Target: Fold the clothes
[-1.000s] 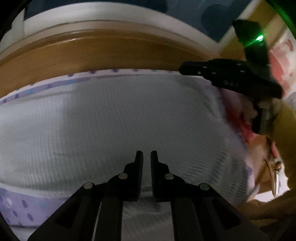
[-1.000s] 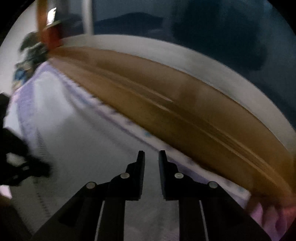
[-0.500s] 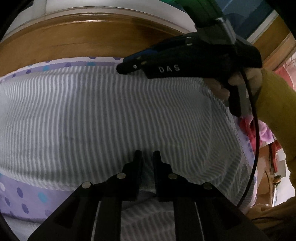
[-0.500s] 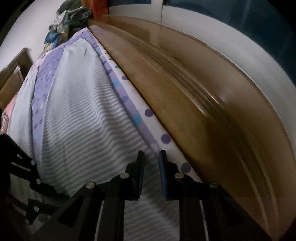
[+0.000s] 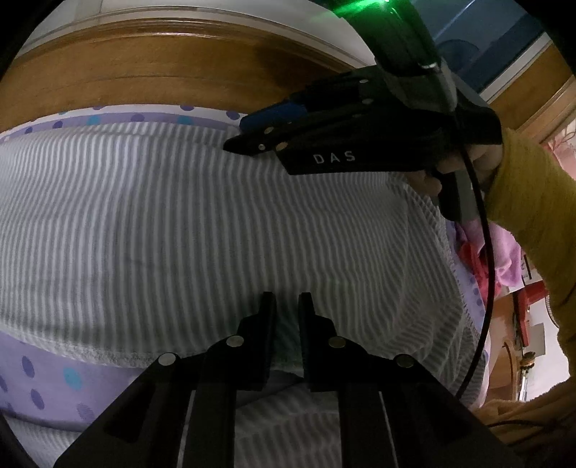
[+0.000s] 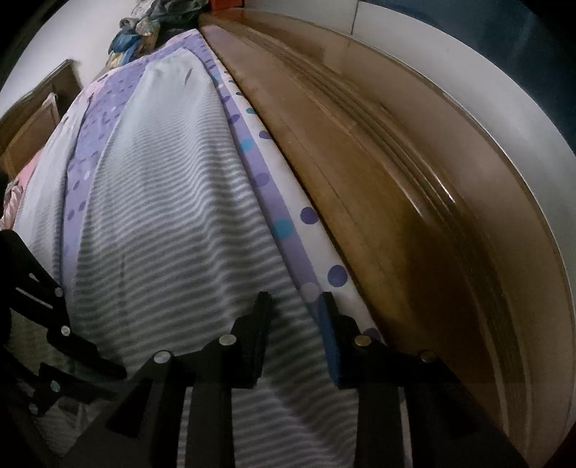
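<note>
Striped garment (image 5: 223,230): we see a soft knit cloth in thin grey and white stripes, spread flat across the bed, with a slightly fuzzy hem along its near edge and a faint crease near the middle.
Where it lies: on the polka-dot bedsheet (image 5: 54,381), its far edge close beside the wooden bed frame (image 5: 151,68).
Bedsheet: smooth lilac and white cotton printed with round purple and turquoise dots; a band of it shows between the garment and the frame in the right wrist view.
Bed frame: glossy brown wood, long and gently moulded with parallel grooves, running along the sheet's edge.
Left gripper (image 5: 286,306): we find its two black, angular plastic fingers standing a narrow gap apart over the garment's near hem; a fold of the striped cloth shows in the gap, but we cannot tell whether the pads press on it.
Right gripper (image 6: 297,306): its black fingers are opening, one with a blue inner pad; striped cloth and the sheet's edge lie between them, and the fingers stand clear of the cloth on both sides, so it is released.
Right gripper seen from the left: a matte black body marked "DAS", with round metal screw heads, held by a hand (image 5: 464,172) in a mustard-yellow knit sleeve (image 5: 532,216), a thin black cable (image 5: 484,280) hanging from it.
Far corner: a crumpled heap of mixed cloth (image 6: 151,21) at the bed's end.
</note>
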A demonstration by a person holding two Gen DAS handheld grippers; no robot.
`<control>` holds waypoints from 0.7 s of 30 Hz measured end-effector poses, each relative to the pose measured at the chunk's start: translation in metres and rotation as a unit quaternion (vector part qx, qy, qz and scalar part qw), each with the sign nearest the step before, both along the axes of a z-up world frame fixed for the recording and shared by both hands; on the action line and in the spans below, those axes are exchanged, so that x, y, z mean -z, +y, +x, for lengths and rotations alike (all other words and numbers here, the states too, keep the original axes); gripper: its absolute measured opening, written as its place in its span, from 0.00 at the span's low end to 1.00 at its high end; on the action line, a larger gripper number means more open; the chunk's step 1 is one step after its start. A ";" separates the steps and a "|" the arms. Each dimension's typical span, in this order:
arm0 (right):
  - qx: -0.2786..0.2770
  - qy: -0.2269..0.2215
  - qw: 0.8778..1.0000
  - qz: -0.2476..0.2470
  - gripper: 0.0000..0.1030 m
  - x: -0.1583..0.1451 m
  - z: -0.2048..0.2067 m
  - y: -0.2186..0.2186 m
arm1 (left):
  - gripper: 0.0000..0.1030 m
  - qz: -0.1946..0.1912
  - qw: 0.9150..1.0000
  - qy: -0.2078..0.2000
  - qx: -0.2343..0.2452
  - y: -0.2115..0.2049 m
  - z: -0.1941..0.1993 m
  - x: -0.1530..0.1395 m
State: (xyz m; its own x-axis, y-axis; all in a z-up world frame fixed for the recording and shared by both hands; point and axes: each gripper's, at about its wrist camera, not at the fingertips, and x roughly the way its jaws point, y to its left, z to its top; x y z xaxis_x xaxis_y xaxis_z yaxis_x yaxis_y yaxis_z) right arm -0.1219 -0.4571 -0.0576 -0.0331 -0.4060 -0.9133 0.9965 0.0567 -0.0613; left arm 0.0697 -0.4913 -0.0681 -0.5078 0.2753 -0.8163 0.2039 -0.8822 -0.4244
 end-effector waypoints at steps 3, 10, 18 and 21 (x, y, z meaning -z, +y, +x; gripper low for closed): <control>0.004 0.030 0.999 -0.025 0.01 -0.002 0.008 0.011 | 0.13 0.004 1.000 0.001 -0.002 -0.002 0.001 0.001; 0.071 0.064 0.994 -0.060 0.00 -0.001 -0.009 0.023 | 0.13 0.005 1.000 0.003 -0.001 -0.003 0.005 0.003; 0.117 0.045 0.990 -0.070 0.06 -0.017 -0.019 0.059 | 0.13 0.011 1.000 -0.006 0.000 -0.010 0.003 0.003; 0.153 0.025 0.983 -0.099 0.09 -0.042 -0.027 0.106 | 0.13 -0.004 1.000 -0.004 0.009 -0.008 -0.002 -0.001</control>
State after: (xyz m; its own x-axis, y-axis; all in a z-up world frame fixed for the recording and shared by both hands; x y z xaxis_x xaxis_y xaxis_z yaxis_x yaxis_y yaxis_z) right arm -0.1491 -0.3509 -0.0152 -0.2236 -0.5390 -0.8121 0.9607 -0.2625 -0.0903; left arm 0.0681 -0.4988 -0.0668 -0.4958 0.2784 -0.8226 0.1905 -0.8893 -0.4158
